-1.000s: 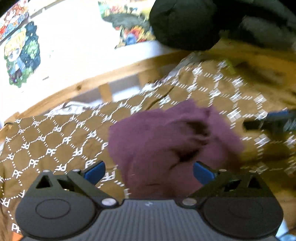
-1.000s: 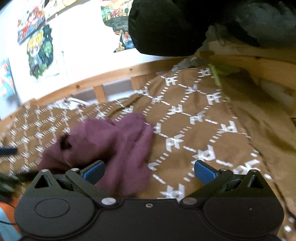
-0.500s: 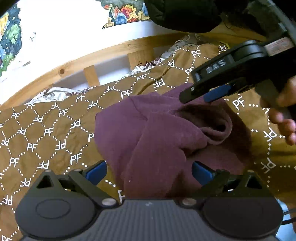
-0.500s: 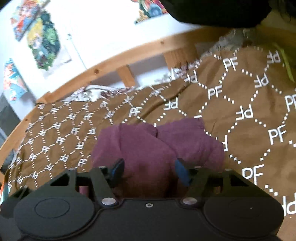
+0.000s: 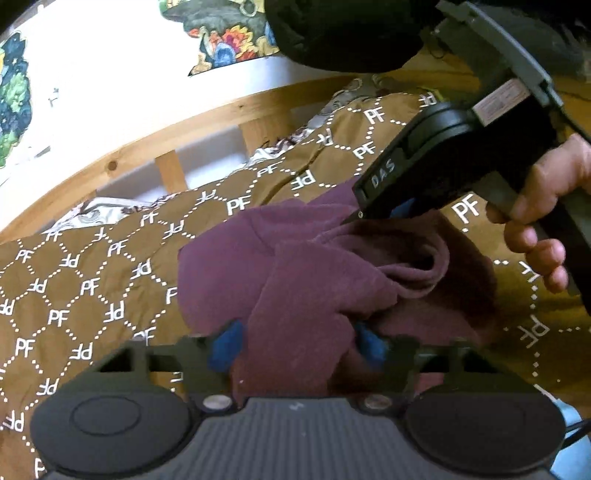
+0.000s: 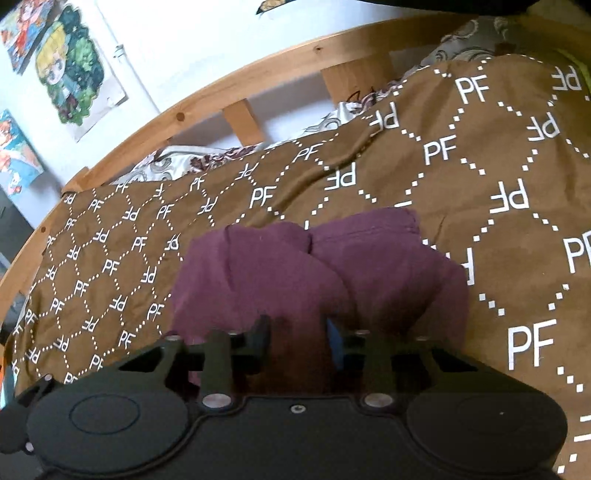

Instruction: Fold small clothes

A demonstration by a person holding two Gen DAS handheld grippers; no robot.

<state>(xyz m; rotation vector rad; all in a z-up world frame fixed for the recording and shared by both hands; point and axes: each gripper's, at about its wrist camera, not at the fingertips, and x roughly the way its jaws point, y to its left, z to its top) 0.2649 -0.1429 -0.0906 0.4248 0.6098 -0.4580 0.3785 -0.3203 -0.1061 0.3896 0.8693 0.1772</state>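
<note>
Brown patterned bedspread (image 6: 461, 192), crumpled maroon garment (image 5: 314, 280) bunched between both closing tongs, left tongs (image 5: 297, 343) and right tongs (image 6: 297, 339) pinching its folds

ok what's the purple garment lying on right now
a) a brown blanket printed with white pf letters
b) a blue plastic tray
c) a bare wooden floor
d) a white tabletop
a: the purple garment sits crumpled on the brown blanket, whose white dotted diamonds and PF letters show all around it in both wrist views.

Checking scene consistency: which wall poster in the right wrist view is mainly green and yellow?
The middle poster, between the reddish upper poster and the orange-blue lower poster.
</note>
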